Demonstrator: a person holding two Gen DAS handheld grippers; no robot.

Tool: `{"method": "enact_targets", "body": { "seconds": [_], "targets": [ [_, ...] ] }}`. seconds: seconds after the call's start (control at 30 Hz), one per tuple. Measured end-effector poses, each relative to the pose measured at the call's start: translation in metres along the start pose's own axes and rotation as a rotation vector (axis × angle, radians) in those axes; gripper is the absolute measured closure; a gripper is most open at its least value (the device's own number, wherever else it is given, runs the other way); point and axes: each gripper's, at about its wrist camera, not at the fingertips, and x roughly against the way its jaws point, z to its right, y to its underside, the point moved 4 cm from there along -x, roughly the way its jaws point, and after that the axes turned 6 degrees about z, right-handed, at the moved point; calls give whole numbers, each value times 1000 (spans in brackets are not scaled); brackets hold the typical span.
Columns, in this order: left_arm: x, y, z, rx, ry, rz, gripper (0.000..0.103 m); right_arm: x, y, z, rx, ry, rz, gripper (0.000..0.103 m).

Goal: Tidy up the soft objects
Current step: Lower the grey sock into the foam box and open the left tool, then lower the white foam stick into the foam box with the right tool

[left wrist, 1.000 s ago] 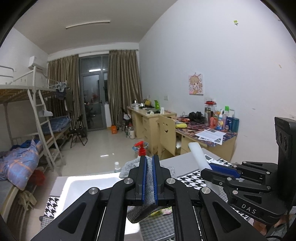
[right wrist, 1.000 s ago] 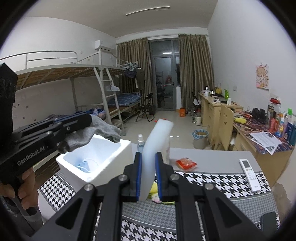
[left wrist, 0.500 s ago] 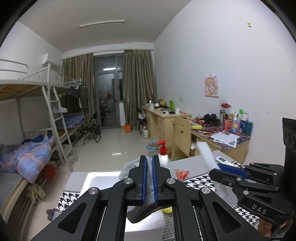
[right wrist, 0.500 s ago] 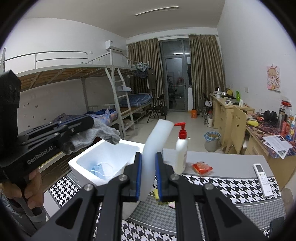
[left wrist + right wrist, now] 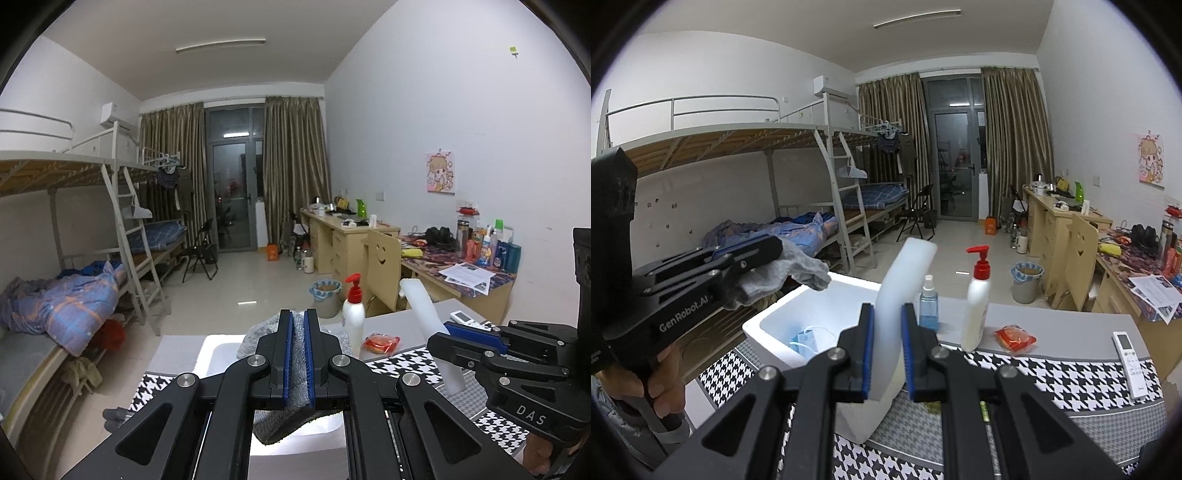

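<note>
My left gripper (image 5: 299, 321) is shut on a grey knitted cloth (image 5: 284, 424) that hangs down below its fingers. In the right wrist view the left gripper (image 5: 764, 251) holds this grey cloth (image 5: 790, 273) in the air just left of the open white foam box (image 5: 783, 317). A blue face mask (image 5: 809, 339) lies inside the box. My right gripper (image 5: 888, 321) is shut on a bent white foam strip (image 5: 905, 277) that sticks up over the box's near right corner. The left wrist view shows the right gripper (image 5: 454, 332) and the strip (image 5: 421, 306) at the right.
On the houndstooth-covered table (image 5: 1052, 376) stand a white pump bottle (image 5: 977, 314) and a blue spray bottle (image 5: 929, 306). A red packet (image 5: 1014, 338) and a white remote (image 5: 1128, 350) lie to the right. A person's hand (image 5: 661, 387) grips the left handle. Bunk beds line the left wall.
Both grippers have shifted sideways over the table with their loads still held. The box now sits nearer the middle of the right wrist view, and the bottles and packet have come into fuller view.
</note>
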Motion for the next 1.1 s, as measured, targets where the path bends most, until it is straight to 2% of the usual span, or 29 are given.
{"method": "enact_targets", "body": {
  "seconds": [0.3,0.7,0.8,0.87,0.93,1.0,1.1],
  "targets": [
    [-13,9,-11,15,-4,-37,97,-10,-1,-8,12,-10,-19,85],
    [-45,33,-30,39,4,-147,96,-28,2,-19,26,-4,-56,85],
    [-53,37,-33,27,-2,-175,93,-32,3,-19,30,3,-68,85],
    [-57,38,-36,32,-2,-193,84,-33,4,-20,31,6,-74,85],
    [-56,38,-38,44,5,-186,46,-35,5,-20,29,10,-77,85],
    [-52,36,-40,49,0,-163,30,-36,4,-19,29,13,-78,85],
    [-48,32,-43,55,-16,-140,18,-37,3,-18,25,19,-81,85]
  ]
}}
